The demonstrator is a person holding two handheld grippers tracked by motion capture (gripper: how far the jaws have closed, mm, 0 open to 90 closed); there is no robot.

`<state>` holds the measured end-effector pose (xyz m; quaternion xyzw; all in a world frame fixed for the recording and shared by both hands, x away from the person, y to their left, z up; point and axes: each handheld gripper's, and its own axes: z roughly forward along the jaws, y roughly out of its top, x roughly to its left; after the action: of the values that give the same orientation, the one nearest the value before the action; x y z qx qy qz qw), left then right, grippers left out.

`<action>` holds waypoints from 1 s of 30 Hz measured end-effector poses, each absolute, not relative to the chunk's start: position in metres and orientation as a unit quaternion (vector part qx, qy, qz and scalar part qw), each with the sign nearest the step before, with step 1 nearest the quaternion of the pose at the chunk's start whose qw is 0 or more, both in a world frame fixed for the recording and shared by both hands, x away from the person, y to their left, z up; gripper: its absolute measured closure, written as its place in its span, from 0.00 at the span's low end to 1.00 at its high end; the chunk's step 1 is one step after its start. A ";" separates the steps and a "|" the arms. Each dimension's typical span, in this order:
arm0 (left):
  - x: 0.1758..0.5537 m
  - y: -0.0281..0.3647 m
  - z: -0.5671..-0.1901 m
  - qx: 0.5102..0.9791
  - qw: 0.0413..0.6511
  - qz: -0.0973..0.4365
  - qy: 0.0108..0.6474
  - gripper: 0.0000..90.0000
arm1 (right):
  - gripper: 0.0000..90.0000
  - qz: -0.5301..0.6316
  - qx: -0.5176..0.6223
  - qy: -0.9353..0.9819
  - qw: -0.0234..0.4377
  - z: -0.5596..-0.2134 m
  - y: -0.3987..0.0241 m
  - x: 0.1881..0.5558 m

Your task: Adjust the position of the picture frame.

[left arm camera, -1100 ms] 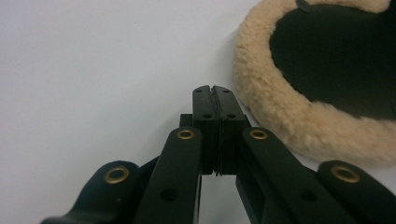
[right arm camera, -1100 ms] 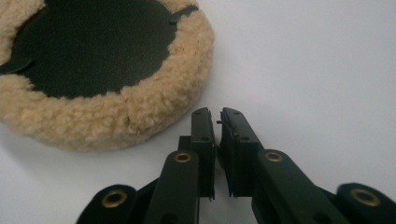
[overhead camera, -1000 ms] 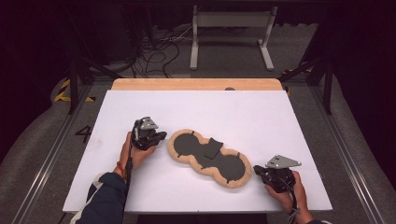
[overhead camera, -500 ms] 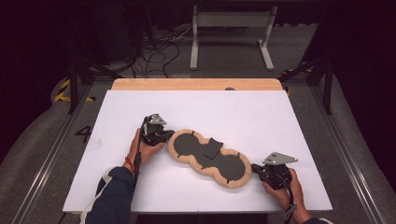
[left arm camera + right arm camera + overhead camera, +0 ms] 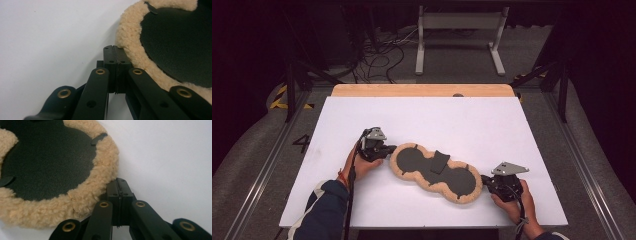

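High view shows whole fleece pad (image 5: 435,171); gripper views show both jaws pressed together.

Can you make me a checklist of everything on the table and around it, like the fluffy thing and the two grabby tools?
Surface: white table top, with a wooden strip along its far edge.
Job's things: one peanut-shaped fleece pad, tan fluffy rim, dark middle, small dark flap on top, lying flat.
Clutter: nothing seen.
Grippers: left tool at the pad's left end, jaws closed together beside the fleece rim; right tool at the pad's right end, jaws closed together against the rim. Whether either pinches fleece cannot be told.
Cables: one trails from each tool along the forearm; a tangle lies on the floor beyond the table.
Surroundings: dark room, grey metal stand, yellow-black floor tape.
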<state>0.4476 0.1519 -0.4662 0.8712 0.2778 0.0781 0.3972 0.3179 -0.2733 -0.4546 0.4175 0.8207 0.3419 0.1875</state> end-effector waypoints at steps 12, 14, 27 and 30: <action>0.423 0.160 -0.461 0.879 0.372 0.086 0.285 0.98 | 0.99 0.322 0.394 0.836 0.206 -0.452 -0.270 0.313; 0.420 0.163 -0.460 0.878 0.377 0.089 0.281 0.98 | 0.99 0.334 0.404 0.831 0.186 -0.452 -0.281 0.306; 0.411 0.167 -0.461 0.875 0.381 0.102 0.280 0.94 | 1.00 0.338 0.375 0.849 0.156 -0.451 -0.274 0.283; 0.411 0.166 -0.460 0.877 0.378 0.109 0.276 0.95 | 1.00 0.346 0.381 0.844 0.149 -0.452 -0.276 0.285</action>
<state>0.4111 0.1657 -0.4601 0.8769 0.2761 0.1086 0.3781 0.2845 -0.2760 -0.4524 0.3813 0.8442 0.3460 0.1487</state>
